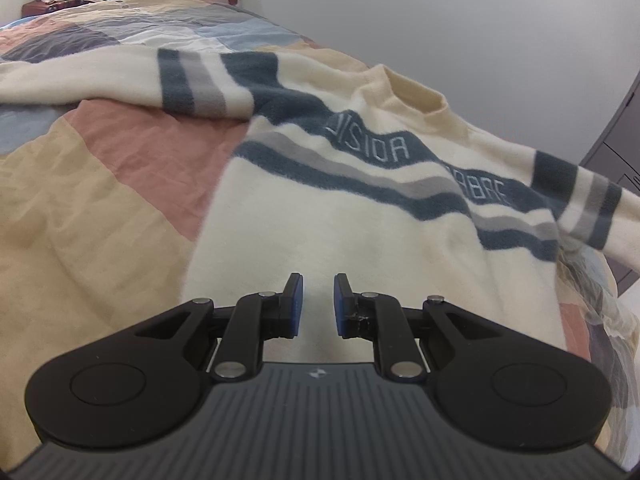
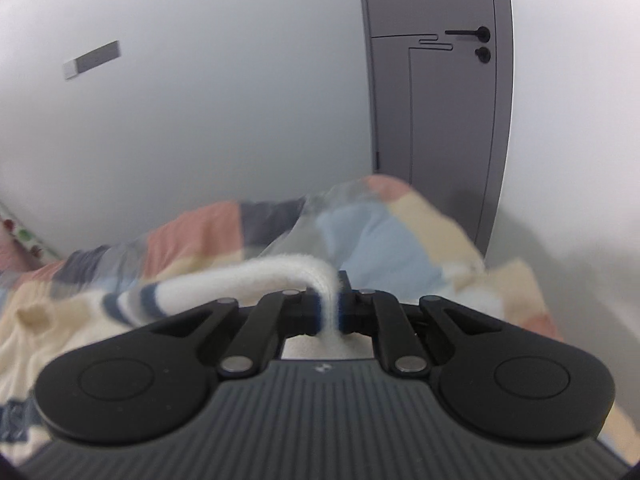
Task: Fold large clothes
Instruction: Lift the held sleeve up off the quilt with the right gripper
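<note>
Fuzzy cream sweater [image 1: 340, 232] with navy-grey stripes spread ahead of the left gripper [image 1: 318, 304], jaws slightly apart, empty, right gripper [image 2: 329, 308] clamped on its soft sleeve [image 2: 256, 276], over a patchwork quilt [image 1: 100, 200].

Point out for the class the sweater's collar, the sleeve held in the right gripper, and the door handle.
Sweater's collar [image 1: 424, 98]: left wrist view, on the ribbed cream neckband.
Sleeve [image 2: 256, 276]: right wrist view, on the cream stretch leading to the right gripper [image 2: 329, 310].
Door handle [image 2: 466, 33]: right wrist view, on the black lever.
</note>
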The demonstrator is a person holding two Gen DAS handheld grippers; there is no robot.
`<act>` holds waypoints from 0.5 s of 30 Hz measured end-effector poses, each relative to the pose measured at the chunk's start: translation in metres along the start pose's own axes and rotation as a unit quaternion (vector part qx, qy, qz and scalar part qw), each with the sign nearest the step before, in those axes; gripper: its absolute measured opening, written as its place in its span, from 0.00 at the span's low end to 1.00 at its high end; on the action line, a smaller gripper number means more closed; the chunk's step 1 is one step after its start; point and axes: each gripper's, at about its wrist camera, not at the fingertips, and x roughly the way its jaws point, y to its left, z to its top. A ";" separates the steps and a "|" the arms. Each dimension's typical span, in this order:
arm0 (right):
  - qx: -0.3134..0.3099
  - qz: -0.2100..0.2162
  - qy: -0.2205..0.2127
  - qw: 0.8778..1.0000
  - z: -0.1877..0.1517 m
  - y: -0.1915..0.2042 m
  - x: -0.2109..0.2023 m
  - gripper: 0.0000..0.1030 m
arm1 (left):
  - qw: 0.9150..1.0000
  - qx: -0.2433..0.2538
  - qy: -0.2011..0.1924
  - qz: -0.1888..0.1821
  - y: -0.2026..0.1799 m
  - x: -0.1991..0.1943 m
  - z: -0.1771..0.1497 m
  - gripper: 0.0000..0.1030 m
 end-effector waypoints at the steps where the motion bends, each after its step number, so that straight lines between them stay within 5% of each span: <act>1: 0.000 -0.008 0.002 1.000 0.005 -0.004 0.014 0.09 | 1.000 -0.003 -0.002 0.002 0.002 0.000 0.002 0.18; 10: 0.011 -0.046 0.056 0.997 -0.022 -0.035 0.160 0.09 | 0.999 -0.024 -0.020 0.041 0.017 0.008 0.026 0.18; 15: -0.059 -0.039 0.021 0.997 -0.052 -0.022 0.210 0.10 | 0.997 -0.030 -0.006 0.075 0.026 0.026 0.036 0.18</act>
